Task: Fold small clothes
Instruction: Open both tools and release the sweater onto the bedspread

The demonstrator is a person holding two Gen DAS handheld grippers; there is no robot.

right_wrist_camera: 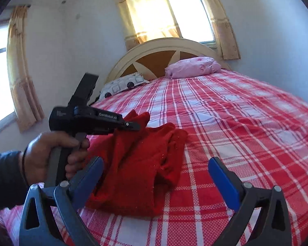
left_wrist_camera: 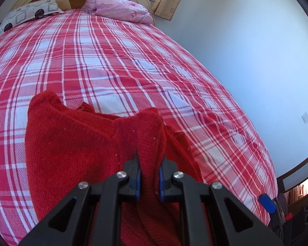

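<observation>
Left tongs (left_wrist_camera: pixel 149 172) pinch the red knit garment (left_wrist_camera: pixel 71 139) on the bed (left_wrist_camera: pixel 113 61).

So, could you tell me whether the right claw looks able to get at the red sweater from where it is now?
Probably yes. The right claw stands open with nothing between its jaws, and the red sweater lies on the bedspread just ahead. The left claw, shut on a fold, only blocks the far side.

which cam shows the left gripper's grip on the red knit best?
Left wrist: the left gripper pinches a fold of the red knit close up. Right wrist shows that gripper side-on, its contact unclear.
</observation>
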